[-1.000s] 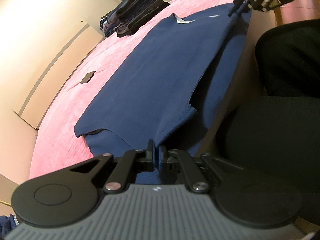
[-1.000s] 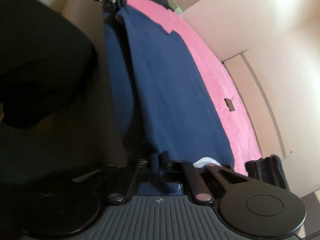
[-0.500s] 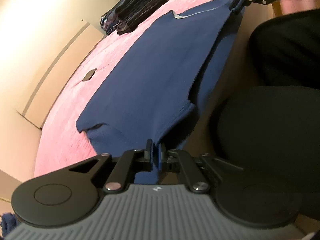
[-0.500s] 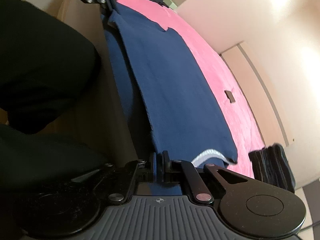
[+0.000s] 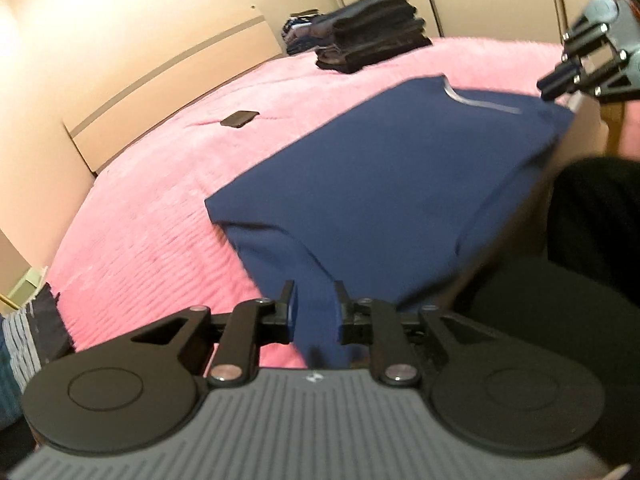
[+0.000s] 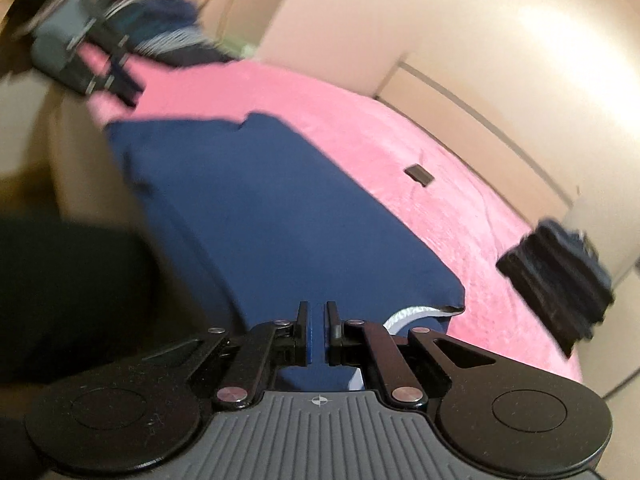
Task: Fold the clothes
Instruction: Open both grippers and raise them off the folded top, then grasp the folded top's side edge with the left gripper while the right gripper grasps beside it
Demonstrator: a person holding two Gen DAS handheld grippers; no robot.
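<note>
From the left wrist, the navy shirt (image 5: pixel 380 184) is seen spread on the pink bedspread (image 5: pixel 160 208), its near edge hanging over the side. The left gripper (image 5: pixel 314 308) is opening, cloth loose between unpressed pads.

From the right wrist, the right gripper (image 6: pixel 317 330) is likewise opening, fabric slack between its jaws. The shirt is judged light and limp (best pinched at hems or corners).
</note>
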